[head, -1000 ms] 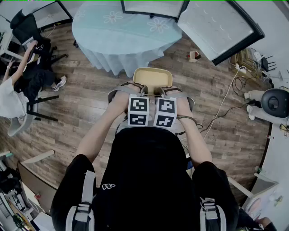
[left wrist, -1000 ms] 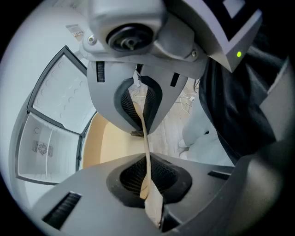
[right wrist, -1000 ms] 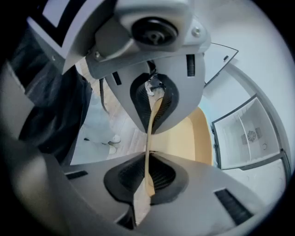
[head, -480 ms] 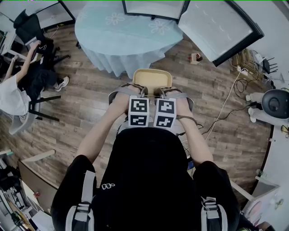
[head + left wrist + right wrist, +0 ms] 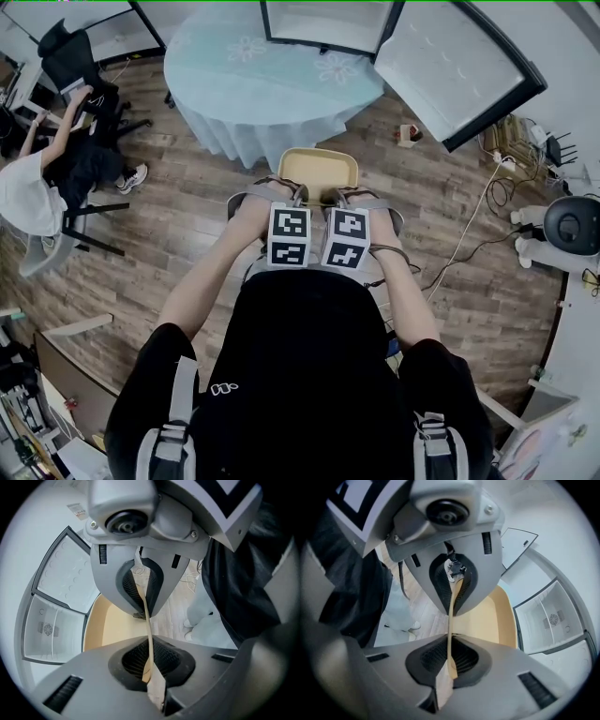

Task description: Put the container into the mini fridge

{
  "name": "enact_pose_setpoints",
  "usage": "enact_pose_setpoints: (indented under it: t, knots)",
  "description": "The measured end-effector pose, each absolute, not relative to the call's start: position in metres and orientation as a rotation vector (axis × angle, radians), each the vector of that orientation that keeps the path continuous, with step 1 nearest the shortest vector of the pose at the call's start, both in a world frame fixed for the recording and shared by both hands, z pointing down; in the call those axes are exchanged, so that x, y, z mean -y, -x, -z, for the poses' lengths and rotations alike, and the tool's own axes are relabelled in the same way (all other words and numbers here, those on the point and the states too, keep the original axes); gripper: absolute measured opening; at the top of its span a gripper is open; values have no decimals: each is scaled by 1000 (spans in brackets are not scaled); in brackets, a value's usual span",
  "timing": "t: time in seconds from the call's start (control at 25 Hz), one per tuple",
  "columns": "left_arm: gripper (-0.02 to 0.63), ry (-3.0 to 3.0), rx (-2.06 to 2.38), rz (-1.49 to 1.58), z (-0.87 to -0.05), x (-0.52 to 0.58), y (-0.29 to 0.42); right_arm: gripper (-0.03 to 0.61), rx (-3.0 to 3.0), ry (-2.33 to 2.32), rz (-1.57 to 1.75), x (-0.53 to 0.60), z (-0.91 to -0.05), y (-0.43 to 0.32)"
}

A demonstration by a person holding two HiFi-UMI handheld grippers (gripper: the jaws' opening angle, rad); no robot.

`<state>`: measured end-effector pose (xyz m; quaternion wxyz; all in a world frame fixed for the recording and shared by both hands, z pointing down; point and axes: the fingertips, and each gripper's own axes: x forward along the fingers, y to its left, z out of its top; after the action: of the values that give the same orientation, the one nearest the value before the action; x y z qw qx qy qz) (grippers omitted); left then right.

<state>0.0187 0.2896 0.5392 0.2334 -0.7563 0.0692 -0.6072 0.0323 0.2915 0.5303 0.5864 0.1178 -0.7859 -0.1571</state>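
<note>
**Container pinched by its near rim, short of the fridge**

Container (image 5: 319,173) is a shallow, pale-yellow tray with rounded corners and a smooth, matte skin, plastic by the look of it. It hangs out in front of the person, above the wooden floor (image 5: 187,206) and just short of the round table (image 5: 262,84) with its light blue cloth. The open mini fridge (image 5: 323,23) shows white shelves beyond.

The left gripper (image 5: 296,193) and right gripper (image 5: 336,195) sit side by side, each with its jaws nearly together, clamped on the thin near wall. That wall runs as a narrow strip between the ribbed dark pads.

I'd judge it light and a little bendy. Gripped at one edge only, it could sag or slide on so slick a rim. A bite lower on the wall would hold it steadier.
</note>
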Motion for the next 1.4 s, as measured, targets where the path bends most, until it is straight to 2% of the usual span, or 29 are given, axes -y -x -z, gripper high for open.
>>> enact_pose_setpoints:
  t: [0.92,1.4]
  knots:
    - [23,2076,-186,1606,-526,-272,-40,12,1832,-340,385,-274,-516,-53]
    - [23,2042,-229,1578,-516,-217,-43,12,1801,-358,442,-220,-508,-57]
